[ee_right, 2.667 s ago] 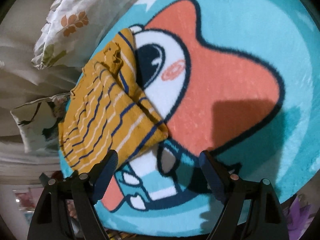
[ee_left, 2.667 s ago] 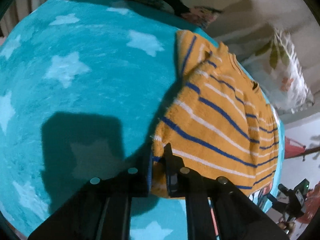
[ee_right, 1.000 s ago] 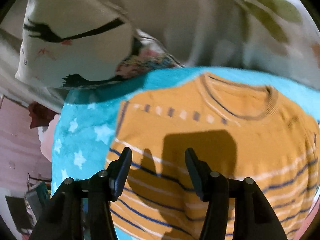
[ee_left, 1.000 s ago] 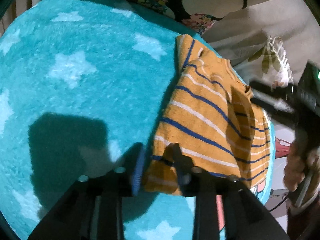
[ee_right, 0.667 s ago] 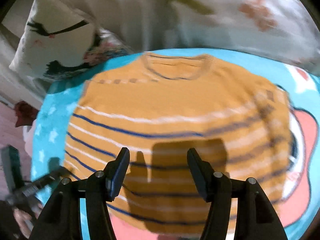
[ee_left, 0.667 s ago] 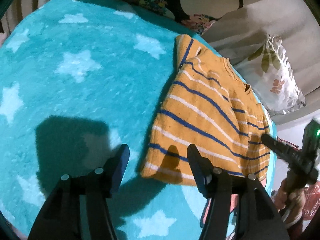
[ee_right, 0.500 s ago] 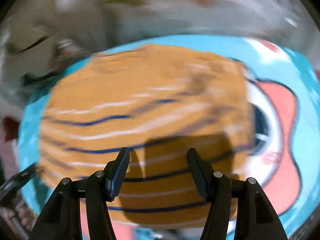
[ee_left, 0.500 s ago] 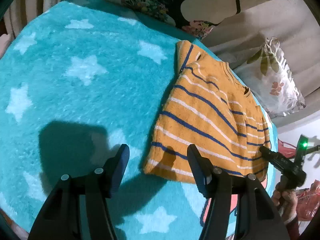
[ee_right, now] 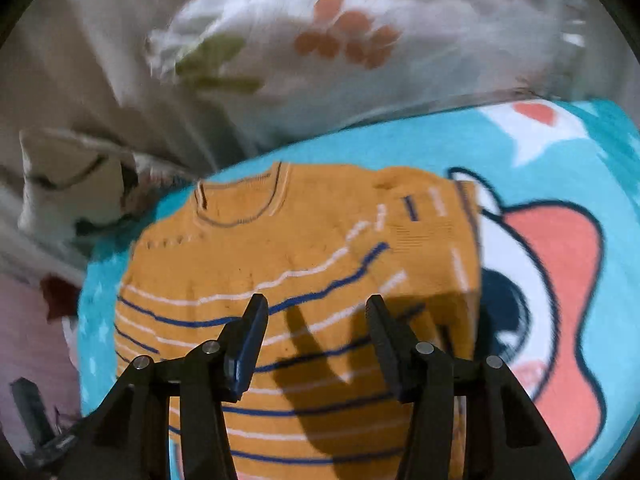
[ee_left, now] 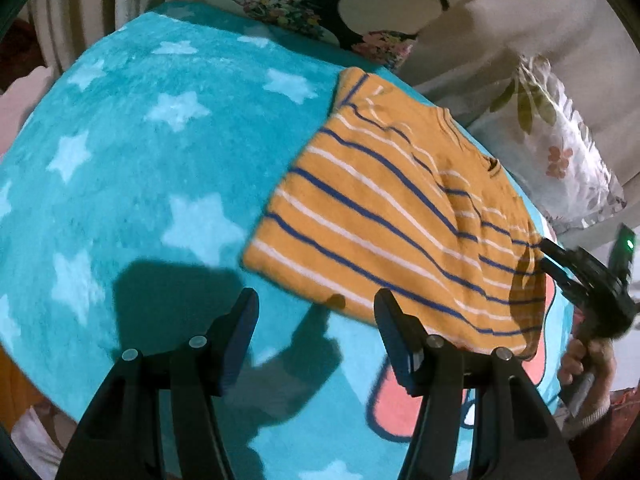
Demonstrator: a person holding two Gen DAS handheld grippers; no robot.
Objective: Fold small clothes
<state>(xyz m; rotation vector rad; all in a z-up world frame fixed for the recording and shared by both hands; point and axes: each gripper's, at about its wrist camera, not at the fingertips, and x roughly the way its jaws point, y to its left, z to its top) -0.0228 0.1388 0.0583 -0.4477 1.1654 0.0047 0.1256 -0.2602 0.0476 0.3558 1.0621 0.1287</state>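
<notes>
Left gripper [ee_left: 314, 330]: fingers parted, nothing between them, raised over the turquoise star-patterned plush blanket [ee_left: 160, 168], just short of the garment's hem. Right gripper [ee_right: 314, 330]: fingers have just narrowed but stand apart, empty, above the orange knitted sweater with blue and white stripes [ee_right: 280, 248], which lies flat on the blanket, sleeves folded in. Beyond: floral-print pillows [ee_right: 340, 40].

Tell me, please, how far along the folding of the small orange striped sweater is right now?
Done: the orange knit sweater with blue and white stripes lies on the turquoise star blanket, its sleeve folded in. In hand: nothing; the left gripper hangs open and the right gripper, jaws just narrowing, grips nothing. Left: probably further folds.
</notes>
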